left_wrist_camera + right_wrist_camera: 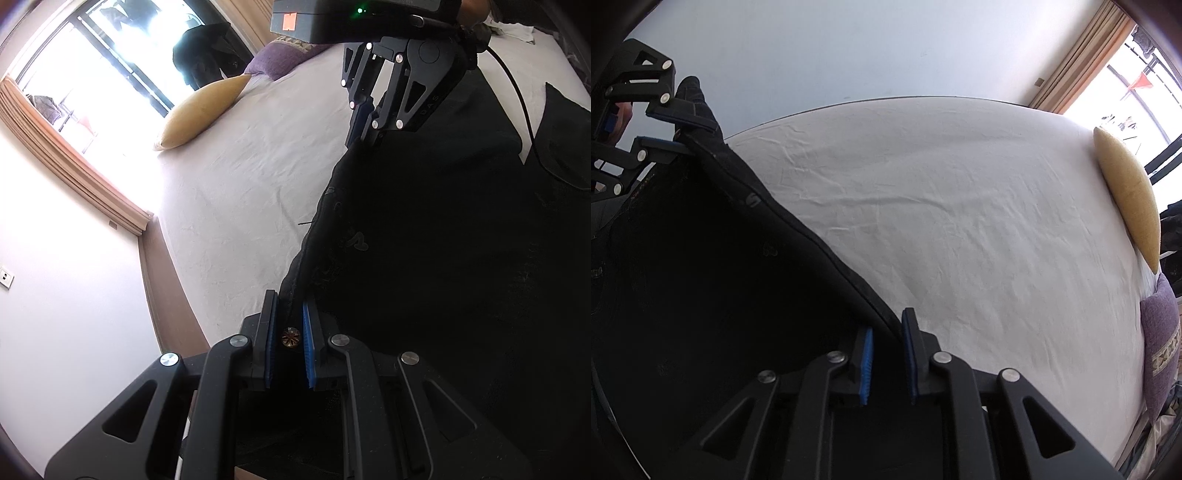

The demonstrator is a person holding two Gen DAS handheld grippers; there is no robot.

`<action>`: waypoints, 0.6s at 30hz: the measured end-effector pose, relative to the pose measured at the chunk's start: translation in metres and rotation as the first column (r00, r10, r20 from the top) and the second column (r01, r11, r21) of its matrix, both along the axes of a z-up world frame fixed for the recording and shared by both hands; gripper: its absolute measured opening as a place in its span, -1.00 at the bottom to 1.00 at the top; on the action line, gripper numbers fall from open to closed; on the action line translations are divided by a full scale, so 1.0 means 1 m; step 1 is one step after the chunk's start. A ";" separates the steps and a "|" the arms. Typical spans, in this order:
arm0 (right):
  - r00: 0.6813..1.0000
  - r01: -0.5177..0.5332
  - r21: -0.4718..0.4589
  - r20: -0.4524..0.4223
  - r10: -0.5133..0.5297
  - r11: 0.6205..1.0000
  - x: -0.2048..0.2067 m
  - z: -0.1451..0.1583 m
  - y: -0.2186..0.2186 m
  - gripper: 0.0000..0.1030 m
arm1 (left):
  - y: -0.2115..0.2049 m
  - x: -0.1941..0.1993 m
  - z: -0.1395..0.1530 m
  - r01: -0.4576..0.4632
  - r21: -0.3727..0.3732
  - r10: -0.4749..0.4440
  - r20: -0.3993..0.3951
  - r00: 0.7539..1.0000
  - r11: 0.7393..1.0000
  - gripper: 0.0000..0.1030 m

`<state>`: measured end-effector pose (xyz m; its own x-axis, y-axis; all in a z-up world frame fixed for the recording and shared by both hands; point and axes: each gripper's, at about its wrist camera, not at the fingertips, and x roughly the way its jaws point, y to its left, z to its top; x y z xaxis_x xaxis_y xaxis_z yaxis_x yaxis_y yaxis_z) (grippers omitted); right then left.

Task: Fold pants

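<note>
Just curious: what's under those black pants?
A white bedsheet spreads out beside the black pants, held up by both tongs. Whatever lies directly beneath the fabric is hidden.

Both wrist views close, facing each other along pants [424, 258] edge; shared bed [960, 221].

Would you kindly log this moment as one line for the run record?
left gripper: shut on pants edge | right gripper: shut on same edge | pants lifted over bed sheet | yellow pillow apart
</note>
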<state>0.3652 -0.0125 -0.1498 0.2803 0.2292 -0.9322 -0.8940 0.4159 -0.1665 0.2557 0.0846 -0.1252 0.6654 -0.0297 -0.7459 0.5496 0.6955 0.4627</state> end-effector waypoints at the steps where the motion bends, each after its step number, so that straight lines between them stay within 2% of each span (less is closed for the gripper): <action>1: 1.000 0.004 0.006 0.001 -0.004 1.000 -0.001 0.001 0.000 -0.79 | 0.006 0.002 0.004 -0.003 -0.002 0.003 -0.002 1.000 1.000 -0.79; 9: 0.999 0.048 0.043 -0.028 -0.047 0.998 -0.004 0.012 -0.006 -0.93 | 0.005 -0.003 0.012 -0.014 -0.025 0.014 0.002 1.000 1.000 -0.79; 13: 0.998 0.056 0.051 -0.005 -0.056 0.997 -0.016 0.023 -0.008 -0.94 | 0.007 -0.007 0.019 -0.019 -0.049 0.019 0.003 1.000 0.999 -0.79; 18: 0.991 0.130 0.098 0.004 -0.131 0.987 -0.032 0.040 -0.021 -0.94 | 0.002 -0.020 0.032 -0.028 -0.089 0.030 0.015 0.999 0.996 -0.79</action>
